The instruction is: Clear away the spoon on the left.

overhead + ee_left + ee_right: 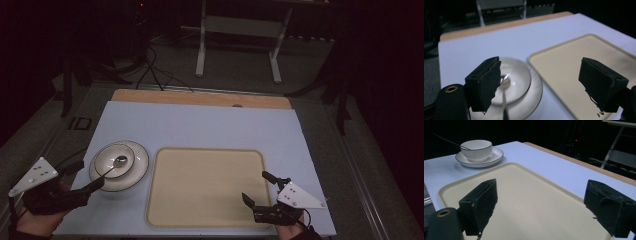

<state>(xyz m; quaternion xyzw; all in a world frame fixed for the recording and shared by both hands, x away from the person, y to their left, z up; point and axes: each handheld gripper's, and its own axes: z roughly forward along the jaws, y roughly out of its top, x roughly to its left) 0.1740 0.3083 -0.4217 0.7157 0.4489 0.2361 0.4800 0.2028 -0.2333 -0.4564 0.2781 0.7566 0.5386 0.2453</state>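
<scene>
A white bowl stands on a saucer at the table's left, with a metal spoon in it, handle leaning toward the near left. Right of it lies a beige tray. My left gripper hovers just near-left of the saucer, jaws open. In the left gripper view the spoon and its handle pass close beside one jaw, above the bowl, untouched. My right gripper stands open over the tray's near right corner. In the right gripper view the tray lies under it, with the bowl far off.
A pale blue cover spans the table, with a wooden strip along its far edge. Beyond, on the dark floor, stand a white frame and cables. The tray carries nothing.
</scene>
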